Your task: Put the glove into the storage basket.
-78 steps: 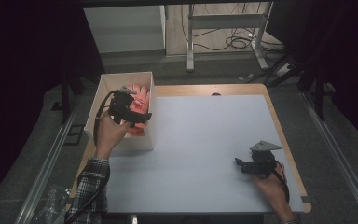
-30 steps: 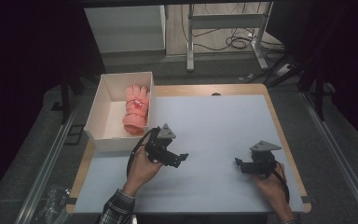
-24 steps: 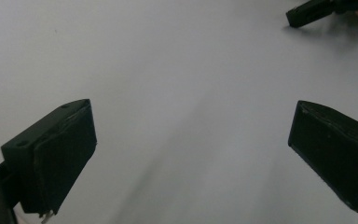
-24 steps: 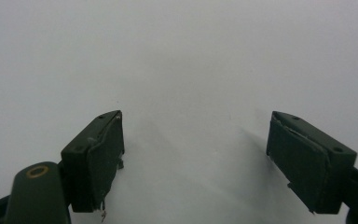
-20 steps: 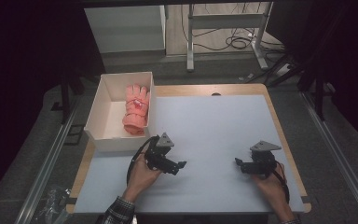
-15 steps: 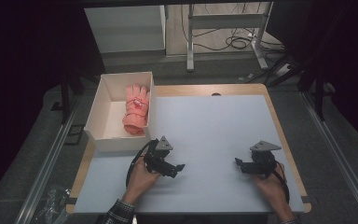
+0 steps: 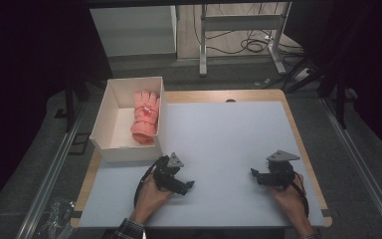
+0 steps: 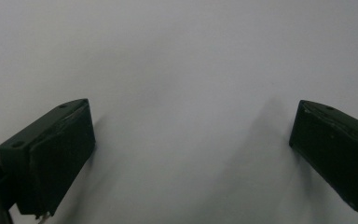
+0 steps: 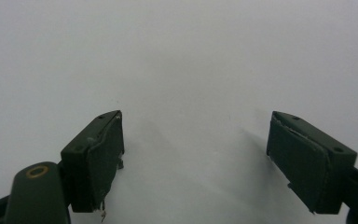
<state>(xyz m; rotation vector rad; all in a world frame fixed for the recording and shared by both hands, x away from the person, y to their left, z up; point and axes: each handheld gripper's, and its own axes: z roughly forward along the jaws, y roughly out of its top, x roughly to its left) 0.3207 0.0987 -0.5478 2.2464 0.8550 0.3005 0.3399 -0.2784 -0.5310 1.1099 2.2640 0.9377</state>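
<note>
1. With both tools resting low on the worktop (image 7: 229, 134) near its front edge, the work appears finished or nearly so: pink glove (image 7: 145, 115) lies inside the white box (image 7: 104, 119) at the far left corner.
2. Left hand-held gripper (image 7: 188, 185): jaws spread wide, nothing between them; its own view shows bare pale surface between the two black pads.
3. Right hand-held gripper (image 7: 254, 173): jaws likewise apart and empty, pointing left across the worktop.
4. To do this step well (judgement): keep both tools parked flat, jaws clear of the box wall, cables not dragging toward the box.
5. Glove: salmon-pink, knitted or padded, cuff toward the near end of the box, fingers toward the far end. It sits against the right-hand wall, fully within the rim. Soft, so it should stay as dropped.
</note>
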